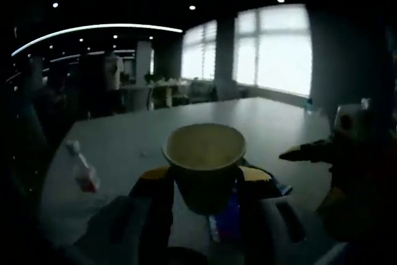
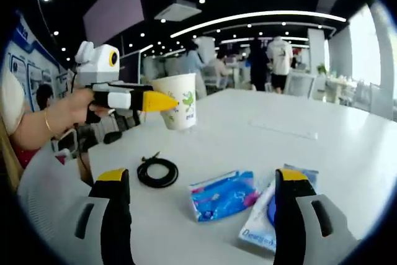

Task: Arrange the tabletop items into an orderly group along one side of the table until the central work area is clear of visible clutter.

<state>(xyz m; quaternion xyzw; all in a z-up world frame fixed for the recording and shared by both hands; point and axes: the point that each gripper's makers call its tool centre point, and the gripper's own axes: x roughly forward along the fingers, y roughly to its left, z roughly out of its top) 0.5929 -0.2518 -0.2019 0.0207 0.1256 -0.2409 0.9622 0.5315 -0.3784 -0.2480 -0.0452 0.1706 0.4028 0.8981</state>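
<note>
The left gripper holds a paper cup by its wall, jaws closed on either side, lifted clear of the white table. In the left gripper view the same cup sits between that gripper's own jaws, mouth open toward the camera, and the inside looks empty, though the picture is dim. The right gripper hangs low over the table with its jaws wide apart and nothing between them.

Judgement on the step in hand: the cup is being carried to the gathering side. Thin paper walls dent easily, so the squeeze should be light, the cup kept upright, and the base set flat before the jaws release. Which table edge is meant as the collecting side cannot be told.

Items left on the central area, seen from the right gripper view:
- a coiled black cable, thin, rubbery-looking, wound in a loose ring;
- a blue packet, soft glossy film, slightly crumpled, just beside it;
- a flat white-and-blue pouch, printed, partly behind the right-hand jaw, touching or overlapping the packet's edge.

In the left gripper view a small clear wrapper with a red end lies well apart on the table.

The cup is a tapered cylinder with rolled rim and green printed figures. The tabletop is smooth, matte and white.
</note>
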